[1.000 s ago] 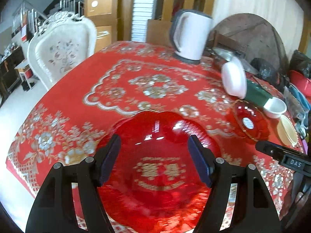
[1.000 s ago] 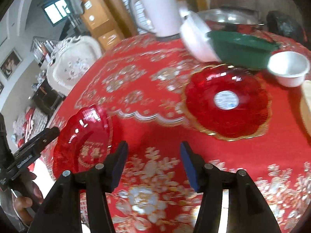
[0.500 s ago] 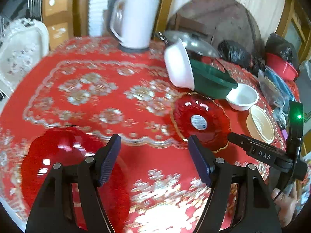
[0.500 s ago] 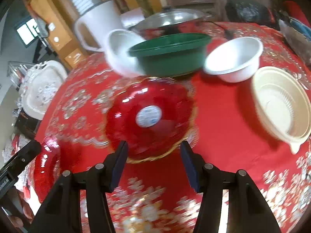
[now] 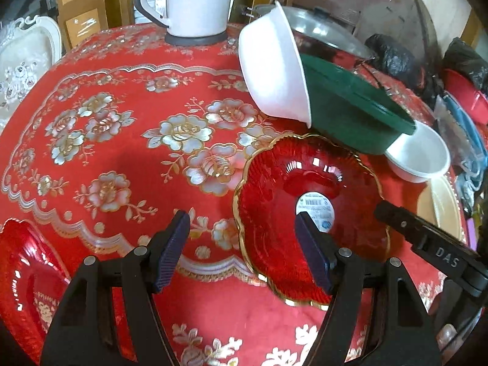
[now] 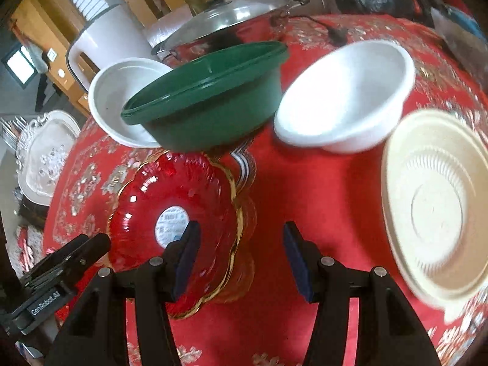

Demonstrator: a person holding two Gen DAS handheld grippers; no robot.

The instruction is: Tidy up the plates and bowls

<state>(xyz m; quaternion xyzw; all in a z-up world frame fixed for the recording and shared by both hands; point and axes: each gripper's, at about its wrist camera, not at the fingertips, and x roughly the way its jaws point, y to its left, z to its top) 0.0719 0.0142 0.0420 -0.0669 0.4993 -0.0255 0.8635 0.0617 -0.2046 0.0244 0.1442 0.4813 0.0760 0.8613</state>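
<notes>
Red glass plate [image 5: 308, 213], scalloped gold rim, round label at centre. Since earlier, nearer; left gripper [image 5: 244, 250] and right gripper [image 6: 241, 259] both wide, empty.

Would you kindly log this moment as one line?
left gripper: open, empty | right gripper: open, empty | gold-rimmed red dish: on table, ungrasped | white bowl: tilted against green bowl

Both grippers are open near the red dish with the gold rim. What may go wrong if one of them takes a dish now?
1. The white bowl leans tilted against the green bowl; moving the green one would likely tip it.
2. The red gold-rimmed dish looks like glass; a grip on its thin rim may slip.
3. The left gripper and right gripper both hover by this dish and may collide.
</notes>
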